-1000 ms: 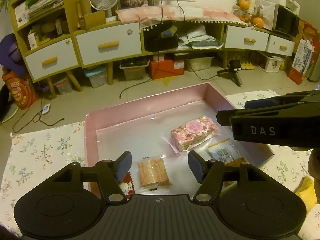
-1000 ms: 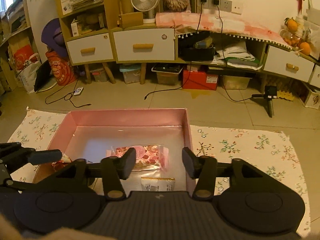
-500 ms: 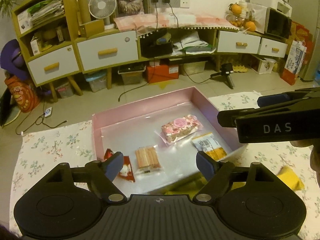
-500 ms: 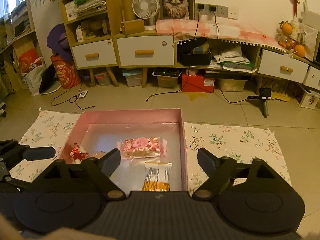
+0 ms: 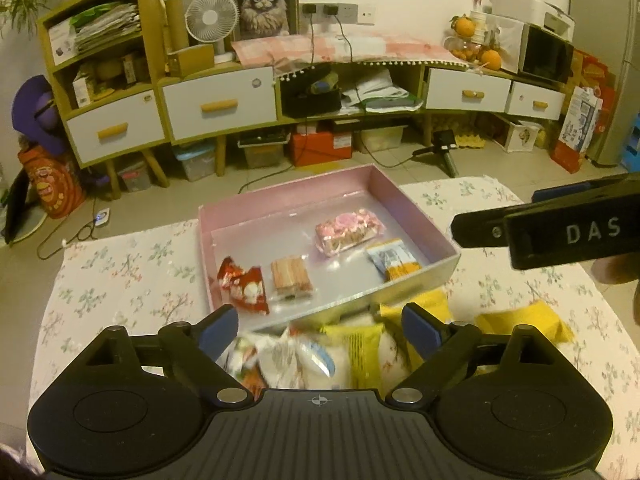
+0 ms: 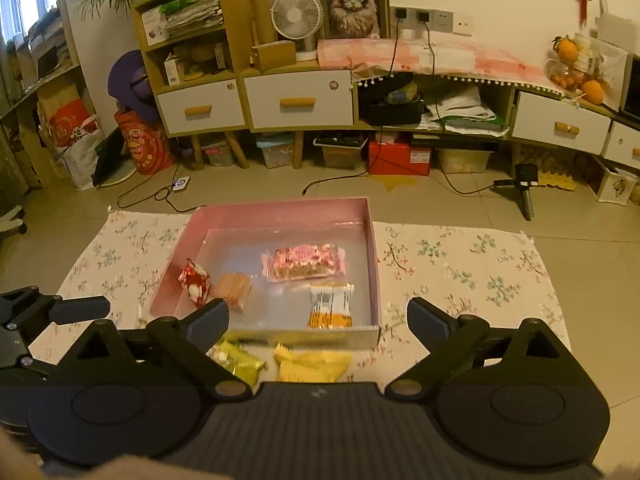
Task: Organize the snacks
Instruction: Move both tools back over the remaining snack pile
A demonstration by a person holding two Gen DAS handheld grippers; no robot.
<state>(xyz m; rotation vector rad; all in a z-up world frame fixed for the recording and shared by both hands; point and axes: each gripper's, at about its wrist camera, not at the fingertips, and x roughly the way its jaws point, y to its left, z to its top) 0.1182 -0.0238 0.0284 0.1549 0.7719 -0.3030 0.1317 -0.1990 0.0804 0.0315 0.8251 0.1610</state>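
A pink box [image 5: 412,216] [image 6: 372,248] lies on the flowered cloth and holds several snacks: a pink nougat pack [image 5: 347,231] [image 6: 305,261], a white and orange bar [image 5: 393,259] [image 6: 331,305], a clear pack of biscuit sticks [image 5: 290,276] [image 6: 234,290] and a red candy pack [image 5: 245,289] [image 6: 195,277]. In front of the box lie loose yellow and white snack packs [image 5: 360,350] [image 6: 310,364]. My left gripper [image 5: 320,330] hangs over that pile, its jaws opening with nothing gripped. My right gripper [image 6: 318,318] hovers at the box's near edge, jaws opening and empty; its side shows in the left wrist view [image 5: 560,232].
The flowered cloth [image 6: 460,264] covers the floor around the box. Behind stand low cabinets with white drawers [image 6: 298,100], a fan [image 6: 297,14], storage bins, cables [image 6: 160,194] and a small tripod [image 6: 524,184] on the tiled floor.
Both grippers have drawn back and up from the box and their jaws have spread wide. The biscuit pack and the orange bar now lie free in the box; the loose pile has come into view.
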